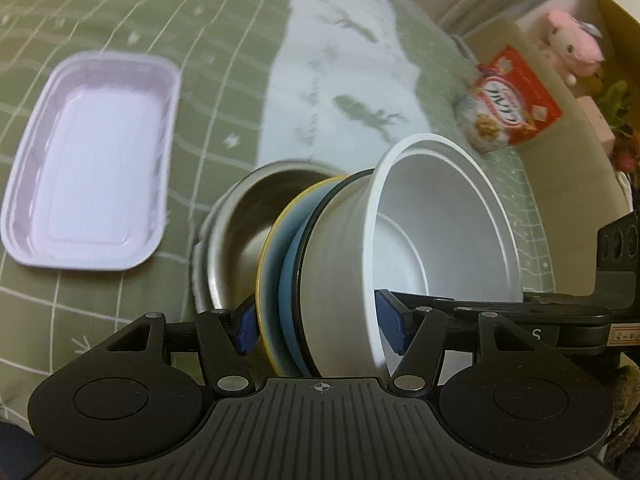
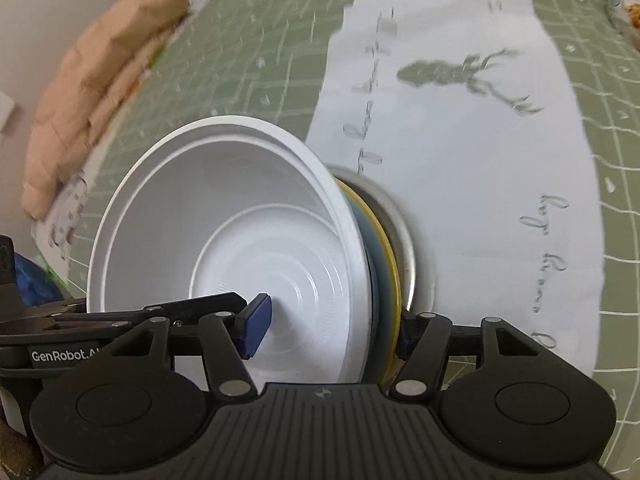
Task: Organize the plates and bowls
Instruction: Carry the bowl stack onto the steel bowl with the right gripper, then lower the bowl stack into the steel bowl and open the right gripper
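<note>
A nested stack hangs tilted on its side: a white bowl (image 1: 436,216) in front, then a black-rimmed dish, a blue dish (image 1: 290,280) and a yellow-rimmed plate (image 1: 268,264). My left gripper (image 1: 320,324) is shut on the stack, one pad behind the yellow plate and the other at the white bowl's mouth. My right gripper (image 2: 332,332) clamps the same stack, one pad inside the white bowl (image 2: 240,208) and the other behind the yellow plate (image 2: 394,264). A steel bowl (image 1: 240,220) sits just behind the stack; whether it touches is unclear.
A pale lilac rectangular tray (image 1: 92,160) lies on the green checked tablecloth (image 1: 208,40) to the left. A white deer-print runner (image 2: 460,160) crosses the table. A red cereal box (image 1: 516,96) and pink plush toy (image 1: 572,40) stand far right. A tan lumpy object (image 2: 92,92) sits at the table's edge.
</note>
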Tool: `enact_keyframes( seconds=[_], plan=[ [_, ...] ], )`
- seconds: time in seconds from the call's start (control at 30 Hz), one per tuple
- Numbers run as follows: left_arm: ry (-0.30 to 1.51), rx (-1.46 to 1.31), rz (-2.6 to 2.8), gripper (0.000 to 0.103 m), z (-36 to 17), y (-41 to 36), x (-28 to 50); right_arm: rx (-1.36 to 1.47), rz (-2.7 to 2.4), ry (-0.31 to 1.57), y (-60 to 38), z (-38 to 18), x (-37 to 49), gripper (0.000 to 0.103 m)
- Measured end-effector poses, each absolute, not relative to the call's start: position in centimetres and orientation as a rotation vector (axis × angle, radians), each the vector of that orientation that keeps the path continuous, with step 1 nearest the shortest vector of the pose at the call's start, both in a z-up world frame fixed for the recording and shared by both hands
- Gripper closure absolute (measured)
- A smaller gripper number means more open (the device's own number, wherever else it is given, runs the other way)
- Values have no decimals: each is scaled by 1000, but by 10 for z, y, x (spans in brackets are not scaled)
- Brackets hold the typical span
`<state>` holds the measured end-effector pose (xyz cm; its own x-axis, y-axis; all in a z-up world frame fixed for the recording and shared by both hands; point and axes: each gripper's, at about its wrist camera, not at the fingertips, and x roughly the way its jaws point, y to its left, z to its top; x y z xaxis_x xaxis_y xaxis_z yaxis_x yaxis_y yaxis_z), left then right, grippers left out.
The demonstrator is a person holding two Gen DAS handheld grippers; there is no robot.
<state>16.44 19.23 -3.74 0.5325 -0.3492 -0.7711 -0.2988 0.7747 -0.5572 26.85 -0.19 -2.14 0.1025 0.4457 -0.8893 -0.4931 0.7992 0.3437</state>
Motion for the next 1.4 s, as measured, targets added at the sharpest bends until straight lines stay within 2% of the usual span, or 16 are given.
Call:
enact_keyframes(
  seconds=[0.2, 0.6, 1.17, 1.27, 1.4],
  plan=[
    [1032, -749, -56, 40, -54, 205, 165, -135, 644, 1385, 21, -36, 275, 42],
    [964, -854, -68, 42, -68, 233, 156, -416, 595, 1326, 71, -9, 262, 45],
    [967, -809, -92, 42, -63, 224, 158, -354, 555, 1363, 57, -10, 268, 45],
    [968, -770, -101, 47, -56, 217, 159, -382, 534, 1312, 54, -6, 266, 44],
    [982, -737, -87, 47, -51, 212, 162, -360, 597, 1226, 49, 18, 259, 41]
  ],
)
